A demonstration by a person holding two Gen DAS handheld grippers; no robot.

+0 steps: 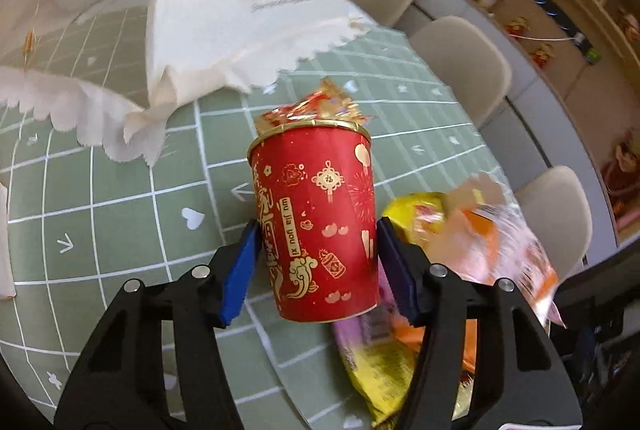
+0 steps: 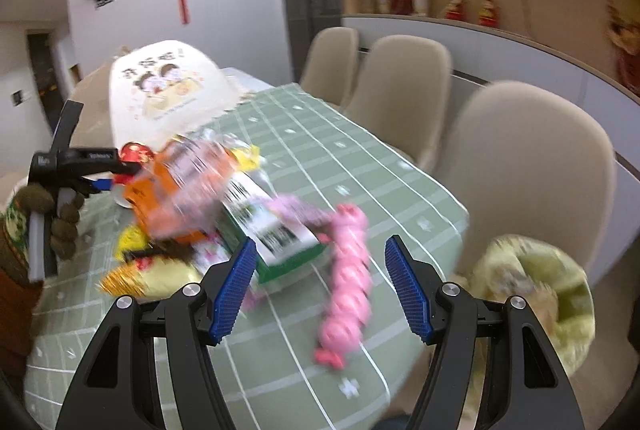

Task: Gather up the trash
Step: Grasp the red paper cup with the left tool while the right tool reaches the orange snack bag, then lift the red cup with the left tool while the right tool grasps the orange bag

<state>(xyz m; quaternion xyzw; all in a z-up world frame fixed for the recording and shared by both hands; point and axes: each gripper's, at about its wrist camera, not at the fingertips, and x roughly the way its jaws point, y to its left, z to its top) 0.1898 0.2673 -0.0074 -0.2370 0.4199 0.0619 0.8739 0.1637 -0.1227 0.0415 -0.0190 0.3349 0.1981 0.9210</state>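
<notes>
Right, the left gripper (image 1: 316, 250) is clamping the red paper cup (image 1: 320, 222) near its base, blue pads pressing on both sides of the wall. The cup is standing roughly upright between the jaws, its long axis tilting a little, mouth pointing away from the camera. Crumpled red-gold foil wrappers (image 1: 320, 107) are sticking out of the rim, so it looks like the cup is serving as a collector. It seems to be hanging just above the green grid tablecloth (image 1: 120, 197), though I cannot tell for sure whether the base is touching.

The right gripper (image 2: 320, 286) is holding nothing, jaws spread wide. The trash pile is lying ahead of it and off to its left: the green-and-white carton (image 2: 276, 230) is sitting just beyond the left pad, long axis running diagonally away toward upper left. The pink sweet string (image 2: 348, 270) is lying almost dead centre between the jaws, long axis running toward the camera, so it's roughly parallel to the fingers. The orange wrapper (image 2: 176, 197) and yellow packet (image 2: 160, 278) are blurring badly further left, near the cup hand.

My read: the right hand is the nearer one for the next pick, and the pink string is the easiest target since the jaws are already straddling its line. Risk: grabbing the carton corner along with it.

The cream printed bag (image 1: 248, 1) is standing behind the cup.
</notes>
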